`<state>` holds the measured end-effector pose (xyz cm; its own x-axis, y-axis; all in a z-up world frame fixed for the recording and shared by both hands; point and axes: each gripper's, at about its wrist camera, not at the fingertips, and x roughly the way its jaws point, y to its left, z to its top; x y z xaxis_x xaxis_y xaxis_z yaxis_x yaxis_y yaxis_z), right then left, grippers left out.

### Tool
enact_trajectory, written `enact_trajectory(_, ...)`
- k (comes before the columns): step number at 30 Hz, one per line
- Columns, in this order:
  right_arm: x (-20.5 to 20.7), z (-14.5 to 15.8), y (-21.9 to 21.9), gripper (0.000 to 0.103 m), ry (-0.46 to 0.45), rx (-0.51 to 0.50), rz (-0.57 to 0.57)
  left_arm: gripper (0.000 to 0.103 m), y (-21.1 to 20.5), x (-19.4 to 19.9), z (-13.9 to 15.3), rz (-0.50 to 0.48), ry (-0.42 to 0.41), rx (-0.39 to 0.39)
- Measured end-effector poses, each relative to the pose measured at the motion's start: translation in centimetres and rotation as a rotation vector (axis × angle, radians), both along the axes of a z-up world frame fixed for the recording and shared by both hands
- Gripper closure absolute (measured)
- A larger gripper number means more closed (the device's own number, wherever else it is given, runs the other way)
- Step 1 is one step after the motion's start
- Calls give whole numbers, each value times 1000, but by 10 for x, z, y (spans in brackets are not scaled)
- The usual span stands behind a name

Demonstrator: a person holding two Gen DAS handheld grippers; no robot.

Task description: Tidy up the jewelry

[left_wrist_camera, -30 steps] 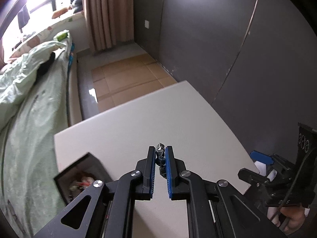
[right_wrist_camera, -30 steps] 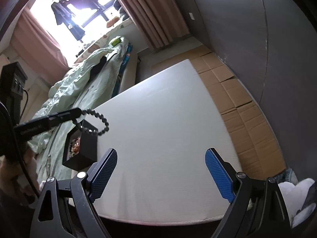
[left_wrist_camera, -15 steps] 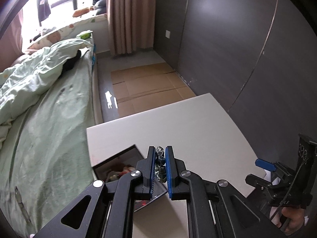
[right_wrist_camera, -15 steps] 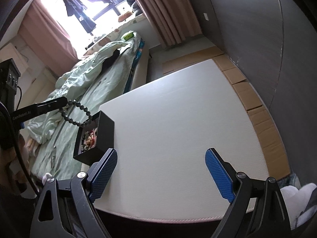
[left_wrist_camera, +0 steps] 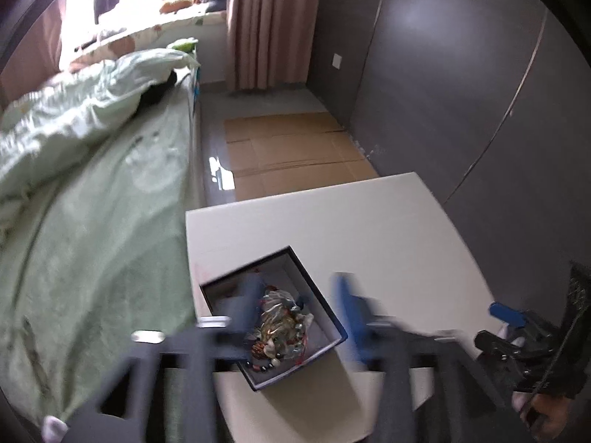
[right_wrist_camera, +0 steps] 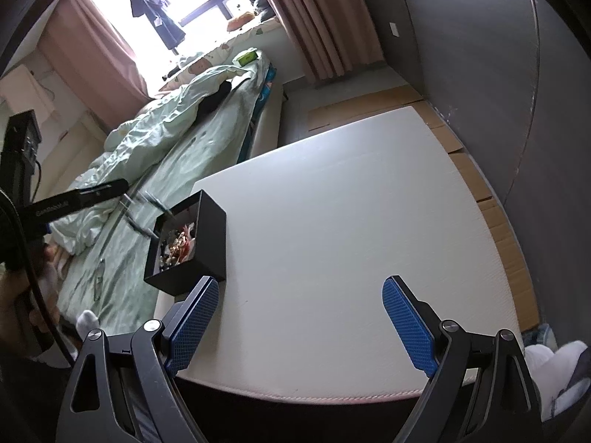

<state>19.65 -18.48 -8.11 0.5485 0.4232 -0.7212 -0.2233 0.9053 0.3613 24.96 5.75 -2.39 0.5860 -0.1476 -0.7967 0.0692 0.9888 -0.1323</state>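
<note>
While left gripper (left_wrist_camera: 299, 306) gapes above jewelry box (left_wrist_camera: 317, 297); right gripper (right_wrist_camera: 299, 326) wide, empty.

Bright window (right_wrist_camera: 192, 7), pink curtains (left_wrist_camera: 266, 26), dark grey wall (left_wrist_camera: 461, 74), green-quilted bed (left_wrist_camera: 92, 192), white table (right_wrist_camera: 351, 214), cardboard-covered floor (left_wrist_camera: 295, 147)

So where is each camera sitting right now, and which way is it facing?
Left wrist: rides the left tongs, looking down over the open black jewelry box at the white table's near-left corner; blurred, spread fingers show.
Right wrist: rides the right tongs, facing across the table toward the bed; open blue pads show.
Shared: box, table, bed, and each sees the other tongs.
</note>
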Motion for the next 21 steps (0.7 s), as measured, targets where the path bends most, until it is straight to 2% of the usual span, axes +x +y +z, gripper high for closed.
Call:
enact_trajectory(1,-1,1,1,12,1,-2,1,26,3,-4,1,6,-20,-8)
enact_trajectory(3,-2,3,3,12,-1,-4,4,26,7,-13,5,8,-47,-15)
enact_trajectory(15,-15,19,18,12,-25,-5,33,26,21,-63,16,40,-93,-71)
enact_trajectory(21,-30,34,24,12,-59,-20,42,14,17,-91,26,44,-142,-82)
